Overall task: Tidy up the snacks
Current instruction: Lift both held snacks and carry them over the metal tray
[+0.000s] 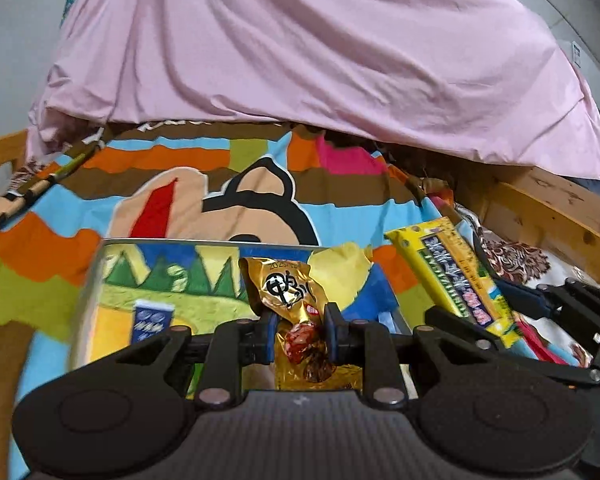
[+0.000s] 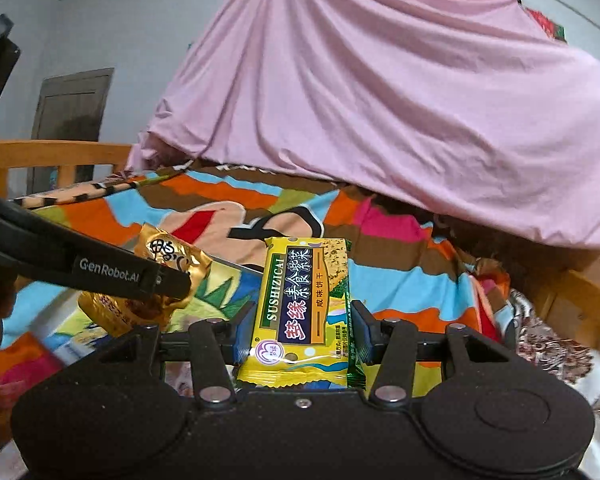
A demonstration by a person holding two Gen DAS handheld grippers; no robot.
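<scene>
My left gripper is shut on a gold snack packet and holds it above a grey tray with a colourful printed bottom. My right gripper is shut on a yellow biscuit packet marked SUSHIZICAI, upright between the pads. In the left wrist view the biscuit packet and the right gripper are at the right, beside the tray. In the right wrist view the gold packet and the left gripper's arm are at the left, over the tray.
Everything sits on a bed with a bright patchwork cartoon sheet. A big pink cloth covers a heap at the back. A wooden bed rail runs along the right, another wooden rail at the far left. A door stands behind.
</scene>
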